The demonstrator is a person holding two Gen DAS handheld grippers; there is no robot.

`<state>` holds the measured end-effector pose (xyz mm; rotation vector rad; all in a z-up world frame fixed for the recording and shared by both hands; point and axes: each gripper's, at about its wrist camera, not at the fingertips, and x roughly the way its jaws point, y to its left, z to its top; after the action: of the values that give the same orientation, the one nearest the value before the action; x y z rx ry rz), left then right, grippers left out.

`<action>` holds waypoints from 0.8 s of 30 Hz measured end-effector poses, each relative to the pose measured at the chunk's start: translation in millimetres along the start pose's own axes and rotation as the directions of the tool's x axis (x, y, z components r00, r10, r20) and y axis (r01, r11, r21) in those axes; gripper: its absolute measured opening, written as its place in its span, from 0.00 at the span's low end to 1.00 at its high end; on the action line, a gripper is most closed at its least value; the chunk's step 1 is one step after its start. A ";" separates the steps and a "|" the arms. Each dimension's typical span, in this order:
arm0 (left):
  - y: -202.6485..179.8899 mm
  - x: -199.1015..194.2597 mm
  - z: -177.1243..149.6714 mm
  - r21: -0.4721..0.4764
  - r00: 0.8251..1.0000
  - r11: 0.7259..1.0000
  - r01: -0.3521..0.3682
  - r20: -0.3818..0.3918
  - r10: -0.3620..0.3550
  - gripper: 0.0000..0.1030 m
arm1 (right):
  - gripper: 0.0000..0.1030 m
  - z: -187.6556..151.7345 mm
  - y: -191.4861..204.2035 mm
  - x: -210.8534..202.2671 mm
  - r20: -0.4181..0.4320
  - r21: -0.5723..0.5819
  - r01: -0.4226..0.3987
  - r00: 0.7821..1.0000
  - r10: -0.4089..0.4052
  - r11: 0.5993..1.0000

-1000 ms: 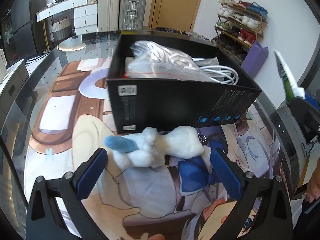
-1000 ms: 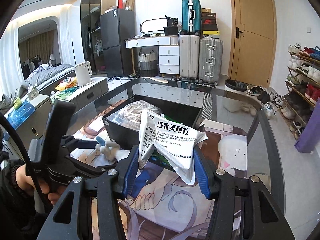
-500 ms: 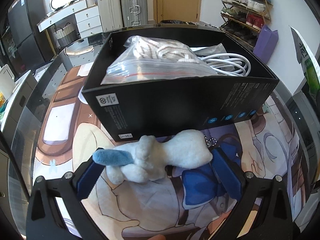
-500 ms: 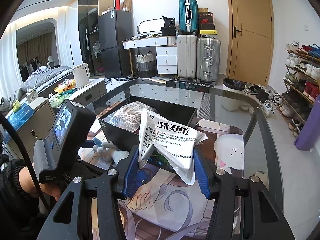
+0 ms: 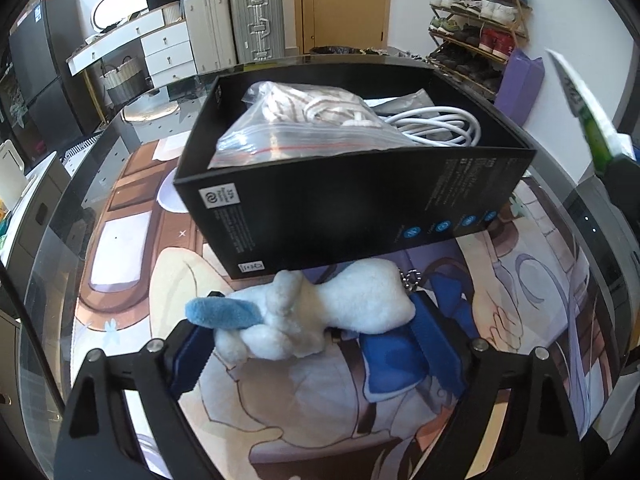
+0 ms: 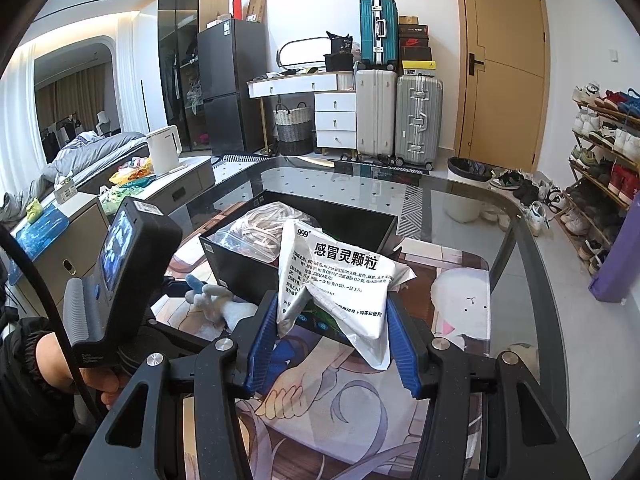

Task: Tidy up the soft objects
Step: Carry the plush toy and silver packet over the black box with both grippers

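Left wrist view looks down on a fuzzy white plush toy with a blue felt ear [image 5: 316, 320], lumpy and soft, lying on the illustrated cartoon-print mat [image 5: 132, 248] that covers the glass-topped desk [image 5: 60, 236]. The toy sits just in front of the near wall of a black rectangular cardboard box [image 5: 344, 208], and a small metal chain at its right end is visible. The left tongs [image 5: 312, 344] have just been closing around it: their ribbed blue pads [image 5: 434, 344] now flank both ends of the plush, the right one touching its rounded end, the left one at its lower lump, though whether they truly press I cannot tell. Inside the box lies a clear crinkled zip bag of cream striped fabric [image 5: 304, 128] beside a coil of smooth white cable [image 5: 436, 126].

From the right wrist view, the right tongs [image 6: 332, 340] pinch a white glossy foil sachet printed with black Chinese characters [image 6: 340, 276], its lower part creased and buckled between the blue ridged pads. The sachet hangs above the mat, in front of the box's near right corner. At the left edge a person's hand [image 6: 76, 372] in a dark sleeve grips the other handle.
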<state>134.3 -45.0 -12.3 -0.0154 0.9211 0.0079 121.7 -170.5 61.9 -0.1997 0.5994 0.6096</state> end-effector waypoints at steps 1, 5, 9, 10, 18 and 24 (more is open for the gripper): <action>0.9 -3.5 -1.2 0.002 1.000 1.000 0.001 0.009 -0.001 0.88 | 0.51 -0.2 -0.2 0.1 0.001 0.000 -0.001 1.000 0.001 1.000; 6.1 -18.2 -5.5 0.001 0.999 1.000 0.010 0.043 -0.010 0.88 | 0.51 -0.4 0.8 2.4 0.001 -0.001 -0.002 1.000 0.002 1.000; 10.8 -37.9 -6.6 -0.005 0.994 0.999 0.043 0.102 -0.042 0.88 | 0.51 0.9 1.9 4.2 0.004 0.001 -0.010 1.000 0.010 1.000; 11.6 -41.5 -6.3 -0.004 0.993 0.999 0.043 0.113 -0.042 0.88 | 0.51 0.7 3.1 4.0 0.007 0.001 -0.010 1.000 0.010 1.000; 18.8 -68.3 0.8 0.014 0.978 0.997 0.075 0.192 -0.076 0.88 | 0.51 0.5 4.1 2.0 0.028 0.004 -0.019 0.999 0.019 1.000; 27.9 -76.9 12.5 -0.007 0.970 0.996 0.091 0.225 -0.087 0.88 | 0.51 0.3 5.8 0.1 0.044 0.007 -0.024 0.999 0.024 1.000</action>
<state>97.4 -16.9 56.2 -0.0706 0.6928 -0.0641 118.5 -165.6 62.1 -0.1715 0.5626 0.6332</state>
